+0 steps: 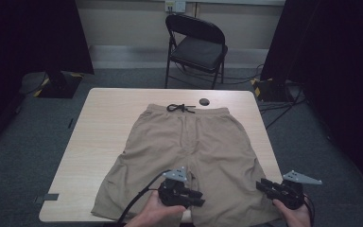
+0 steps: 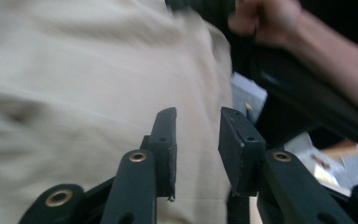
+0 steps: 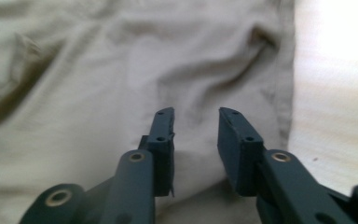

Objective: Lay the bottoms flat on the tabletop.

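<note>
Currently counting: one pair of khaki shorts (image 1: 189, 156), one table (image 1: 104, 123), two grippers, one folding chair (image 1: 196, 45), one small dark round disc (image 1: 204, 101). Shorts are lying flat and face up on the light wood table, roughly centred, waistband toward the far edge, the two leg hems reaching the near edge. Black drawstring (image 1: 180, 108) is sitting knotted at the middle of the waistband, with the disc just beside it on bare table. Fabric is looking plain tan, lightly creased, elastic waistband gathered; soft folds are showing across the legs in the right gripper view, with the shorts' side edge (image 3: 286, 93) running next to bare tabletop. Left gripper (image 1: 199, 198) is hovering over the near inner part of the shorts' left leg, by the crotch seam, pointing to the right in the high view; its jaws are standing apart with a clear gap, nothing between them, cloth (image 2: 74, 84) lying behind them in the left gripper view, which is blurring. Right gripper (image 1: 261, 185) is sitting at the near outer edge of the right leg, pointing left; its jaws are likewise apart, nothing pinched, cloth visible through the gap. Each gripper is being held by one hand coming in from the bottom edge, cable trailing from the left one. Chair is standing beyond the far side of the table, well apart from it.
</note>
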`<state>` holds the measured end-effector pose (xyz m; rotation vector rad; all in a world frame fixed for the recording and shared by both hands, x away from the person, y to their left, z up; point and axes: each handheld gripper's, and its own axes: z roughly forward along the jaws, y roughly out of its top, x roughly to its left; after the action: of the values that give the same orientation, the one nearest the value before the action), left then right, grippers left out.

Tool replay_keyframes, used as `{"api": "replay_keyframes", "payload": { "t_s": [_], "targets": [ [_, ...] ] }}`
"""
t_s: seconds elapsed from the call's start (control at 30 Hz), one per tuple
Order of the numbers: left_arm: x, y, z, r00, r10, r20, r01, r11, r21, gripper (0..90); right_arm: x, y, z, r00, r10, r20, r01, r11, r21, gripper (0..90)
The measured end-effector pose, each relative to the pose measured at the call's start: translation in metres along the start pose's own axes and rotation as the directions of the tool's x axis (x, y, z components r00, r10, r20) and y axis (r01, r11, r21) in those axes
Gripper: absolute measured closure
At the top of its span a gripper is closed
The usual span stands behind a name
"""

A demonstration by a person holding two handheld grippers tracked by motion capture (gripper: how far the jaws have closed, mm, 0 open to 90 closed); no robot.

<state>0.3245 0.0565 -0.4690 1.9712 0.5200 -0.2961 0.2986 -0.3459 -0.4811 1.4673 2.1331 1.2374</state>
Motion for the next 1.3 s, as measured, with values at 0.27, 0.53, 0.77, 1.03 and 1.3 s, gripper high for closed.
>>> {"api": "replay_keyframes", "payload": {
  "t_s": [0.27,0.53,0.77,1.03,1.3],
  "targets": [
    [0.021,0.001,-0.05,0.9936,-0.053,-0.1,0.044,0.995,-0.09,60.6,-0.003,-0.018,-0.004,0.999,-0.001,0.044,-0.001,0.999,0.045,56.5],
    [0.046,-0.001,-0.114,0.9661,-0.103,-0.236,0.077,0.9901,-0.118,53.5,-0.003,0.004,-0.012,0.9942,0.02,0.106,-0.019,1.0,-0.008,41.8],
    [0.092,0.009,-0.151,0.9231,-0.168,-0.346,0.123,0.9814,-0.147,50.6,0.009,0.065,0.03,0.9989,-0.027,0.038,0.028,0.999,-0.039,36.9],
    [0.16,0.007,-0.145,0.8846,-0.254,-0.391,0.196,0.9636,-0.182,47.7,0.01,0.115,0.111,0.9935,-0.041,0.106,0.037,0.999,0.034,20.2],
    [0.177,0.003,-0.115,0.8316,-0.186,-0.523,0.193,0.9804,-0.043,36.5,0.002,0.115,0.163,0.9843,-0.076,0.159,0.056,0.991,0.124,14.8]
  ]
}}
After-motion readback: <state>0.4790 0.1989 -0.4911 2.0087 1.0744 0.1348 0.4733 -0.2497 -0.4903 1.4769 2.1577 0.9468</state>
